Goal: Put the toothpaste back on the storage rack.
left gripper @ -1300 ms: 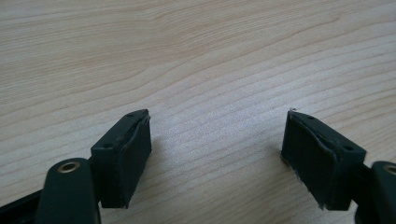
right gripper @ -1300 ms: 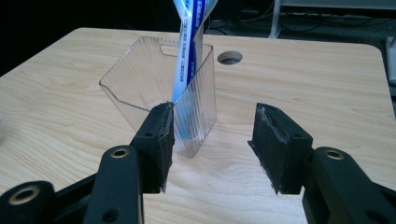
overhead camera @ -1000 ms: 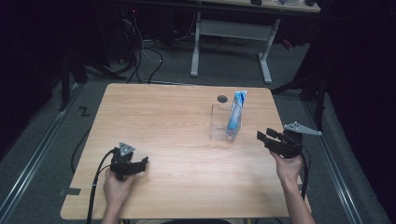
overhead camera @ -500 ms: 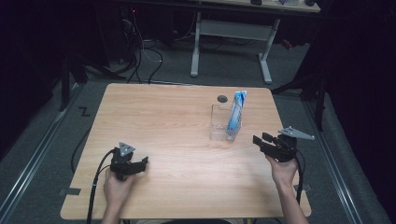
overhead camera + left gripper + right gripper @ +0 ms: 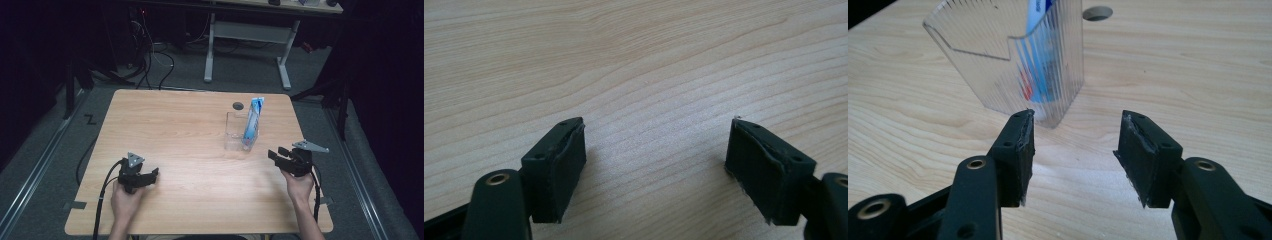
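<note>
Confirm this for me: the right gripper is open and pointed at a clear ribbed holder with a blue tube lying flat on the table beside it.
One detail is wrong. The blue tube does not lie beside the holder; it stands upright inside the clear ribbed holder, as the high view shows. The rest holds: the right gripper is open, its fingers apart with nothing between them, pointed at the holder.

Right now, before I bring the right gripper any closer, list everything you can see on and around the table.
Holder: one, clear ribbed plastic, upright, right half of the table.
Tube: one, blue and white, standing in the holder.
Table: one, light wood; round hole near the far edge.
Desk frame: one, white, on the floor beyond the table.
Left gripper: black, open, low over bare wood, front left.
Right gripper: black, open, facing the holder, not touching it.
</note>
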The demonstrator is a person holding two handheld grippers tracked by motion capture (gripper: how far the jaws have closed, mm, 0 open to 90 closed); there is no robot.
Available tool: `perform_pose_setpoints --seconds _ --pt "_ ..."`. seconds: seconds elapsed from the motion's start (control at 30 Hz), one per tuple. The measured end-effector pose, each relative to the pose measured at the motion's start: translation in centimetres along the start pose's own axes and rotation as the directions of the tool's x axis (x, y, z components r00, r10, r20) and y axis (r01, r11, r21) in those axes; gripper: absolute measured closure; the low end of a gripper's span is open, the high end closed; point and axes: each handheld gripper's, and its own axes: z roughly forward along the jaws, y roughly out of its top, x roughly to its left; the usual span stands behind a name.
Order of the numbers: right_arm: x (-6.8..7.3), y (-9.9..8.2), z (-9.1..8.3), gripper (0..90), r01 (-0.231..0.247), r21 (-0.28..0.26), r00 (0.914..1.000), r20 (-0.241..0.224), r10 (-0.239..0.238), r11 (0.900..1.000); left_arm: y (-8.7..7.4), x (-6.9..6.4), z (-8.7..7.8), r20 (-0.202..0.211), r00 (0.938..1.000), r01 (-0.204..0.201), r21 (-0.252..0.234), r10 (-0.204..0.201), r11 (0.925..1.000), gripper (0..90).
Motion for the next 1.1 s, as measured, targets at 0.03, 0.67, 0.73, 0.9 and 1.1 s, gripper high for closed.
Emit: perform_pose_setpoints --seconds 0.03,0.67,0.73,0.9,1.1 --pt "0.0 -0.1 0.1 48.8 -0.006 0.006 1.0000 0.001 0.006 1.0000 0.0 0.0 0.0 0.000 1.0000 0.000 0.000 0.000 1.0000 24.4" --pt "-0.1 -2.1 2.9 49.7 0.015 0.090 0.9984 0.054 -0.020 0.9958 0.0 0.0 0.0 0.000 1.0000 0.000 0.000 0.000 1.0000 24.4" --pt "0.1 -2.2 3.3 49.6 0.033 0.100 0.9970 0.067 -0.040 0.9945 0.0 0.0 0.0 0.000 1.0000 0.000 0.000 0.000 1.0000 24.4" --pt "0.4 -2.5 4.3 49.3 0.064 0.121 0.9934 0.087 -0.074 0.9907 0.0 0.0 0.0 -0.001 1.0000 0.000 0.000 0.000 1.0000 24.4" --pt "0.8 -3.1 5.7 47.8 0.093 0.147 0.9887 0.103 -0.109 0.9847 0.0 0.0 0.0 -0.001 1.0000 -0.001 0.000 0.001 1.0000 24.4"
